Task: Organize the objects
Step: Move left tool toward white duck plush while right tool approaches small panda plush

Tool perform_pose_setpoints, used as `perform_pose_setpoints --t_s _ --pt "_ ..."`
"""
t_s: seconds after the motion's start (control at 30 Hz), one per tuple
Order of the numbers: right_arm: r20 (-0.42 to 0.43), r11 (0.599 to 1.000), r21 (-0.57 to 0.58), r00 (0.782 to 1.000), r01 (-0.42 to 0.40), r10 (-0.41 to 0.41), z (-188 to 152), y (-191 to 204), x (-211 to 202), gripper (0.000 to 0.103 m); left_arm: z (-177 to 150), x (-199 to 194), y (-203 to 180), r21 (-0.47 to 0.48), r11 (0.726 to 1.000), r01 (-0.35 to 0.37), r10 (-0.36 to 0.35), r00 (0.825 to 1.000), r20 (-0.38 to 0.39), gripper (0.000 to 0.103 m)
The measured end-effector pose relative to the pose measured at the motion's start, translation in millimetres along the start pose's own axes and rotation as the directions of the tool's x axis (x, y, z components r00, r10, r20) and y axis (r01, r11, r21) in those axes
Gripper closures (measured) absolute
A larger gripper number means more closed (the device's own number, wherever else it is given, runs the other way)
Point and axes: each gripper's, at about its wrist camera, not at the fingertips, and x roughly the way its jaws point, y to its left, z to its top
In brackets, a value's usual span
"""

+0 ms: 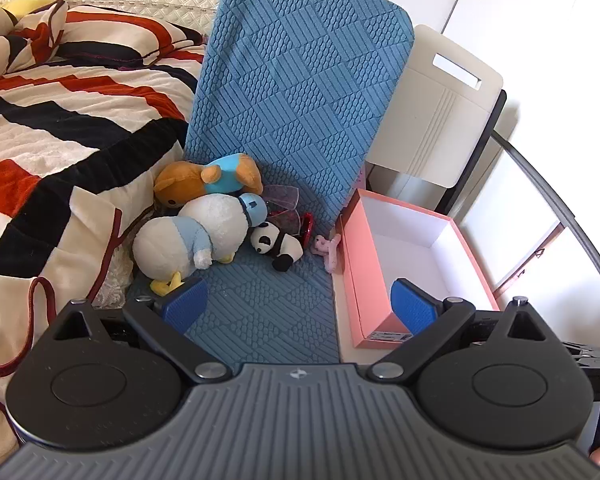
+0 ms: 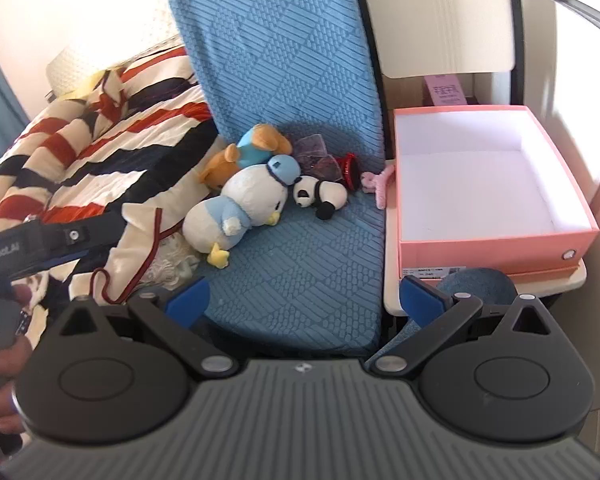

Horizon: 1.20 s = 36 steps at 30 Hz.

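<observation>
On the blue-covered chair seat (image 1: pixel 268 304) (image 2: pixel 308 264) lie a white-and-blue duck plush (image 1: pixel 196 232) (image 2: pixel 244 200), a brown bear plush (image 1: pixel 204 180) (image 2: pixel 248 148), a small panda plush (image 1: pixel 278 246) (image 2: pixel 320 196), a red clip (image 1: pixel 308 226) (image 2: pixel 350 170), translucent purple clips (image 1: pixel 282 198) (image 2: pixel 316 156) and a pink clip (image 1: pixel 328 250) (image 2: pixel 376 184). An open, empty pink box (image 1: pixel 412 256) (image 2: pixel 488 188) stands right of the chair. My left gripper (image 1: pixel 300 306) is open above the seat front. My right gripper (image 2: pixel 306 300) is open, also at the seat front. Neither holds anything.
A striped red, black and cream blanket (image 1: pixel 60 128) (image 2: pixel 92 132) covers the bed left of the chair. A second white chair (image 1: pixel 440 112) (image 2: pixel 440 16) stands behind the box. The left gripper's body (image 2: pixel 40 244) shows at the left in the right wrist view.
</observation>
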Motion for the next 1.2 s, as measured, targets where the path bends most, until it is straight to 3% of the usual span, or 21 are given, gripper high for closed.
perform_pose_setpoints --t_s 0.4,0.57,0.73,1.2 --pt "0.005 1.000 -0.020 1.000 0.017 -0.017 -4.4 5.6 15.5 0.000 -7.9 8.0 9.2 -0.041 0.999 0.027 -0.029 0.999 -0.028 0.003" --pt "-0.019 0.999 0.036 1.000 0.021 -0.020 -15.7 0.9 27.8 0.000 -13.4 15.7 15.9 -0.011 1.000 0.012 -0.013 1.000 -0.027 0.003" --pt "-0.042 0.997 0.028 0.997 0.068 -0.067 -19.3 -2.0 33.9 0.000 -16.5 22.1 22.9 -0.018 1.000 0.003 -0.003 1.000 -0.025 0.003" --pt "-0.071 0.997 -0.074 0.997 0.037 -0.042 6.1 22.3 63.6 0.000 6.1 37.4 33.5 0.011 0.999 -0.052 0.052 0.998 -0.036 0.003"
